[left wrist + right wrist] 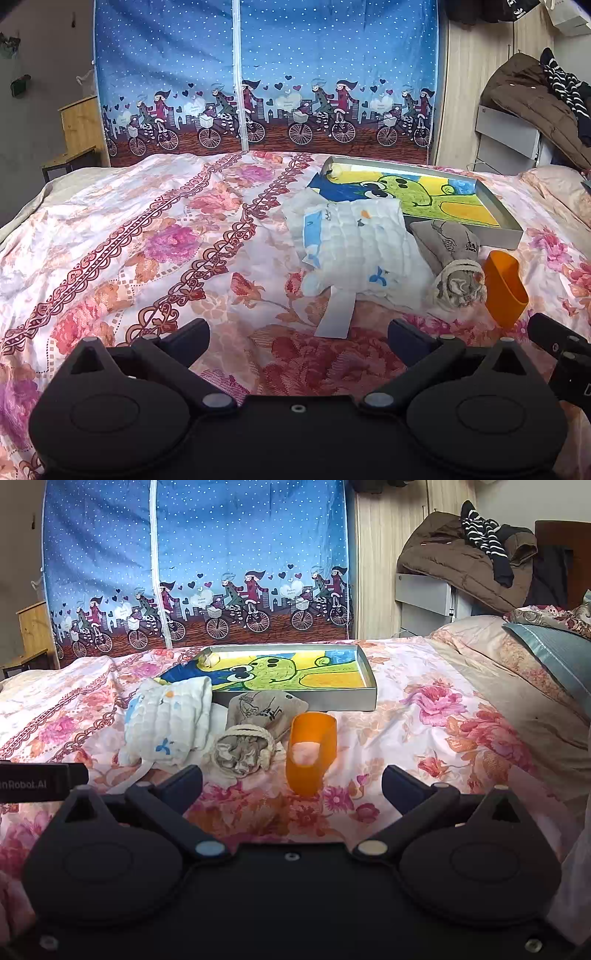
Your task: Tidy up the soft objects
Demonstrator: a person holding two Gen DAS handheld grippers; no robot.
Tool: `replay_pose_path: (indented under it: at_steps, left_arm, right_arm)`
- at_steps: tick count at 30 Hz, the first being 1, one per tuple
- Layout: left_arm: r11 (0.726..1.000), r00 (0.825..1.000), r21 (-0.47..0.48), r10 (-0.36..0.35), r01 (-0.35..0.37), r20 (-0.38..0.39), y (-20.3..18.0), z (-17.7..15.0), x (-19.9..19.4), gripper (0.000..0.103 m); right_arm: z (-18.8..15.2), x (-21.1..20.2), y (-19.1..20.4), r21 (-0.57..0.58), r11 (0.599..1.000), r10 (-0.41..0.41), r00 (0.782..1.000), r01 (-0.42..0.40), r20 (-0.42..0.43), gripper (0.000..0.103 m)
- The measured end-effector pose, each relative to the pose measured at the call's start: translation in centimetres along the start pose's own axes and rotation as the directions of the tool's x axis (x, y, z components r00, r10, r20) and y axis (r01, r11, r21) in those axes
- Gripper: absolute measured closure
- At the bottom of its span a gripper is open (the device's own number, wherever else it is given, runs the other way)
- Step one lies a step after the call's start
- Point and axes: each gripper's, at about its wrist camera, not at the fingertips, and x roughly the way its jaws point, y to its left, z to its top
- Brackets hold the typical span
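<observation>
Both claws hang released and empty: left gripper [297,334], right gripper [291,781]. The white cloth [354,243] and grey pouch [452,258] lie at one o'clock, just before the tray [498,210], likely their destination.

Pink floral bedspread [424,709], white quilted cloth [166,720] with blue prints, grey pouch [258,709], orange cup [310,753], blue dotted curtain [221,554]
</observation>
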Motion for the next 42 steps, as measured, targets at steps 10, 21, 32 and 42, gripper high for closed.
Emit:
replay_pose_path:
  at_steps: [10,21,32,42]
  left_arm:
    - [1.0,1.0,0.01,0.0,0.0,0.002,-0.2,-0.03,0.01,0.001]
    - [1.0,1.0,0.009,-0.001,0.001,0.004,-0.27,0.01,-0.02,0.001]
    - [1.0,1.0,0.013,0.0,0.0,0.006,-0.41,0.06,-0.12,0.001]
    - [1.0,1.0,0.014,0.0,0.0,0.006,-0.42,0.02,-0.11,0.001]
  right_arm:
    - [0.03,0.04,-0.15,0.009,1.0,-0.007,1.0,0.007,0.006,0.0]
    - [0.01,0.03,-0.18,0.01,1.0,-0.008,1.0,0.008,0.007,0.0]
    - [0.03,0.05,-0.2,0.011,1.0,-0.009,1.0,0.009,0.007,0.0]
    - [0.0,0.21,-0.27,0.013,1.0,-0.012,1.0,0.012,0.006,0.0]
